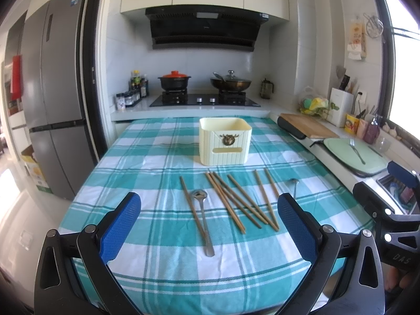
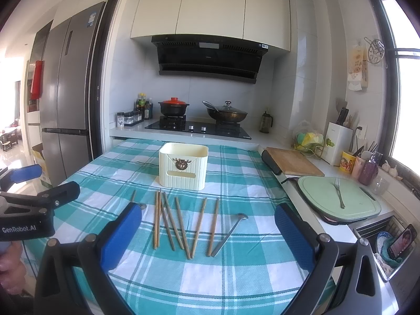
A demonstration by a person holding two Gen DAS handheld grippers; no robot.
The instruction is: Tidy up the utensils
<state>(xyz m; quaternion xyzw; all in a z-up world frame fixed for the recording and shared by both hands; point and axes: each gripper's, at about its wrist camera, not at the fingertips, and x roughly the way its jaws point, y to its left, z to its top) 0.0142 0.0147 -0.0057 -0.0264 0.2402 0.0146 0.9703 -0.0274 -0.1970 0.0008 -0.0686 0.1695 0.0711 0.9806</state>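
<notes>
Teal plaid tablecloth (image 1: 157, 262) fronts a kitchen stove (image 1: 204, 101); both claws (image 1: 208, 225) (image 2: 207, 236) released.

a white-tiled kitchen holds a grey fridge (image 1: 52, 99) at left, cream cabinets (image 2: 210, 8) above a black hood (image 1: 204, 27), and a sunlit window (image 2: 404, 92) at right.

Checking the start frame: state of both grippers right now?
Left gripper: open, holding nothing, above the chopsticks.
Right gripper: open, holding nothing.
</notes>
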